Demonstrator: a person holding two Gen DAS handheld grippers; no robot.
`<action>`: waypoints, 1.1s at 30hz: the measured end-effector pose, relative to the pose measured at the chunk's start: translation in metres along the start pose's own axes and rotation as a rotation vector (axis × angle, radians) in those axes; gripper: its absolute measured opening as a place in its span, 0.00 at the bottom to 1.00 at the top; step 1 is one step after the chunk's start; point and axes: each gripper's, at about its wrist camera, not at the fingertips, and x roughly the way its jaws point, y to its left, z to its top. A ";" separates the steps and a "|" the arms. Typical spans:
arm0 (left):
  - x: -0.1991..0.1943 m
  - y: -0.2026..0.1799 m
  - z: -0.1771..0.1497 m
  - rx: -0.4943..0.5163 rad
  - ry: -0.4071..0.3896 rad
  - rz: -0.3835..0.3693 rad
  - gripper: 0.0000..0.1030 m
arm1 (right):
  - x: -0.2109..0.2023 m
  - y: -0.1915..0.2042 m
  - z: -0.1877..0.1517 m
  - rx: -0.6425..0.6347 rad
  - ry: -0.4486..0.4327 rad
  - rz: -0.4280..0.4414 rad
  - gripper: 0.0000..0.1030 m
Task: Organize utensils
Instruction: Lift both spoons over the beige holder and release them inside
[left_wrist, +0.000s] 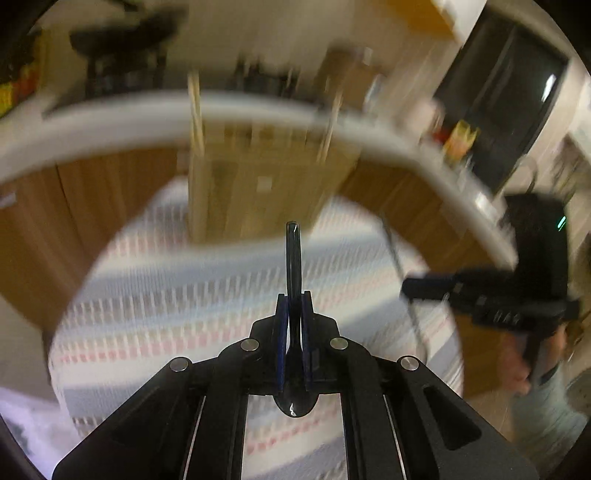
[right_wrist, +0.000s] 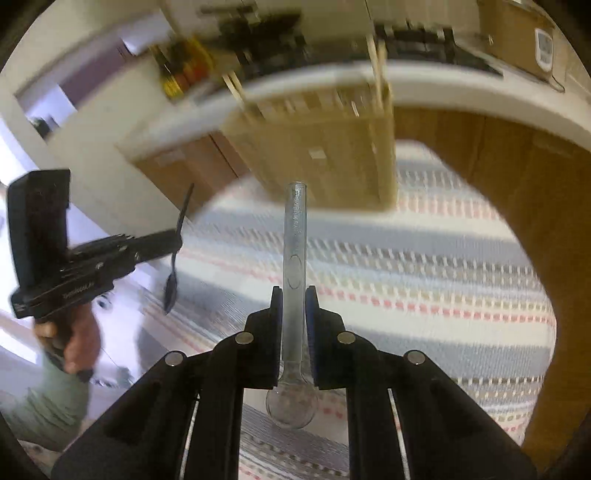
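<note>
My left gripper (left_wrist: 294, 295) is shut on a black plastic spoon (left_wrist: 293, 254), handle pointing forward, bowl back between the arms. It also shows in the right wrist view (right_wrist: 177, 236), at the left, with the black spoon (right_wrist: 171, 288) hanging bowl down. My right gripper (right_wrist: 294, 291) is shut on a clear plastic spoon (right_wrist: 294, 229), handle forward. It shows in the left wrist view (left_wrist: 410, 288), at the right. A wooden utensil holder (left_wrist: 258, 177) with compartments and several chopsticks stands ahead on the striped mat; it also shows in the right wrist view (right_wrist: 325, 147).
A striped woven mat (left_wrist: 184, 295) covers the wooden table (left_wrist: 55, 229). A white counter edge (left_wrist: 110, 118) runs behind, with a dark microwave (left_wrist: 506, 92) at the right. Both views are motion-blurred.
</note>
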 end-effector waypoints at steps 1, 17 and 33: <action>-0.011 -0.001 0.009 -0.002 -0.054 -0.008 0.05 | -0.011 0.001 0.007 0.003 -0.028 0.037 0.10; -0.060 -0.021 0.099 0.062 -0.689 0.089 0.05 | -0.064 0.066 0.089 -0.316 -0.733 -0.306 0.10; 0.056 0.026 0.098 0.067 -0.583 0.129 0.05 | 0.039 -0.008 0.122 -0.155 -0.714 -0.256 0.10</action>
